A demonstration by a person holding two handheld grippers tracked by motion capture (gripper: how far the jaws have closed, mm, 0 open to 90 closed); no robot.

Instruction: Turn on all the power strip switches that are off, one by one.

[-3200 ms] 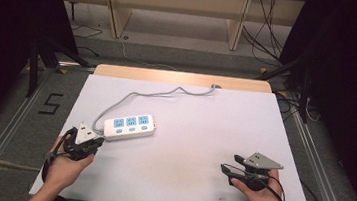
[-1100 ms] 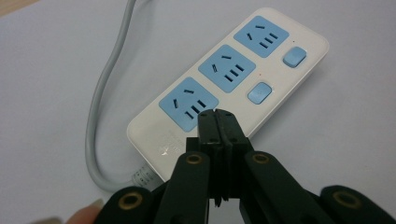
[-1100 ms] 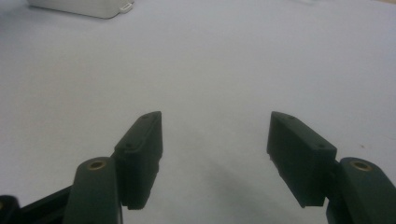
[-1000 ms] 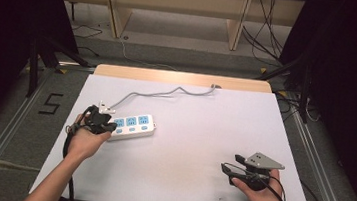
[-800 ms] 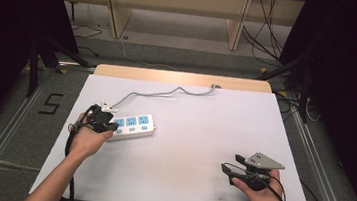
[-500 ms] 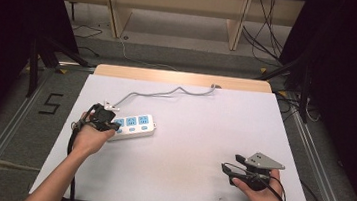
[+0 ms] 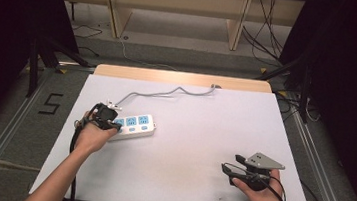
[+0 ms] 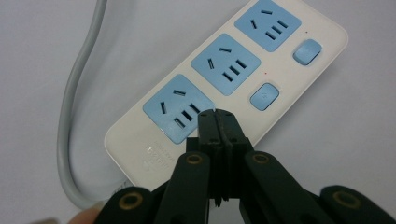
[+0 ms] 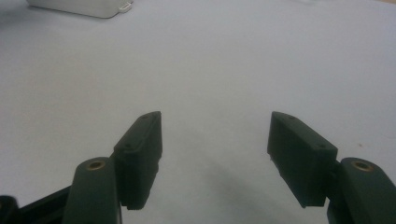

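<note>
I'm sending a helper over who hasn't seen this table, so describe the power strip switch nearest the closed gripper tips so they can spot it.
On the white table, find the white power strip with three blue sockets near the left gripper. Two blue buttons sit along one long edge. The one meant is the button with a faint circle mark, closer to the shut tips; the other button is plain and lies toward the strip's far end.

left gripper [image 8: 216, 116] | moved from my table edge up over white three-socket power strip [image 8: 224, 79] | jaws closed
</note>
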